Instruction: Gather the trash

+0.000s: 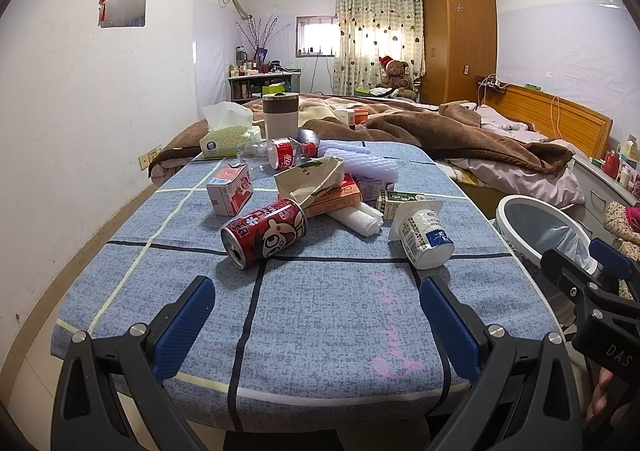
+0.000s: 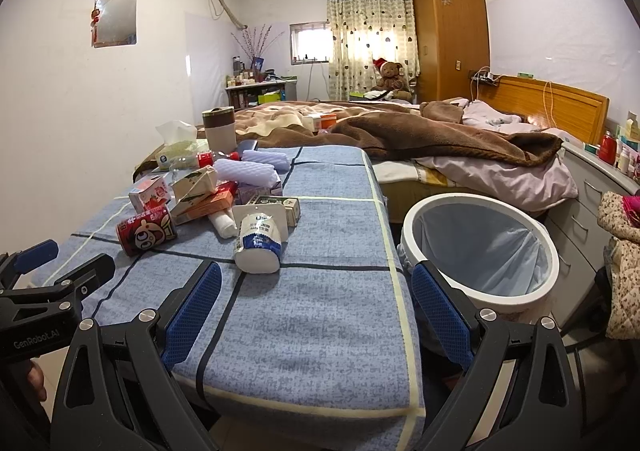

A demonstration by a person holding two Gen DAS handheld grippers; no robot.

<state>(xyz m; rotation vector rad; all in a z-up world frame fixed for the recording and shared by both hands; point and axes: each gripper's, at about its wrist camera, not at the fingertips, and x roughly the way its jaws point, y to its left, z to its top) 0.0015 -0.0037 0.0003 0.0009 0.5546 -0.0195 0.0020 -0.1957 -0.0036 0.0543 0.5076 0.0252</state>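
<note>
Left wrist view runs from a bare white wall to a table point(image 1: 320, 303) under a blue checked cloth. The left gripper point(image 1: 316, 325) hangs over the near edge with its blue-padded jaws spread wide, nothing between them. Beyond it the trash lies in a loose heap at mid-table. Farthest left is a pink carton point(image 1: 229, 190), upright. Next, nearer the gripper, a red can point(image 1: 264, 233) lies on its side, its open end toward the camera. Behind the can sit a crushed paper carton point(image 1: 310, 181), an orange box point(image 1: 336, 197) and a white roll point(image 1: 358, 220), all touching. A clear bottle point(image 1: 280, 155) with a red label lies at the back, near a tissue box point(image 1: 226, 137) and a mug point(image 1: 281, 115). Right of the heap a yogurt cup point(image 1: 424, 237) lies tipped, its lid peeled up. Off the table's right edge stands a bin point(image 1: 520, 207) with a white rim, and the right gripper point(image 1: 592, 271) shows beside it.

Right wrist view has the right gripper point(image 2: 316, 315) released too, jaws apart, straddling the table's right edge. The bin point(image 2: 412, 219), lined with a blue bag, stands on the floor just beside the table, with a bed point(image 2: 460, 139) behind.
</note>
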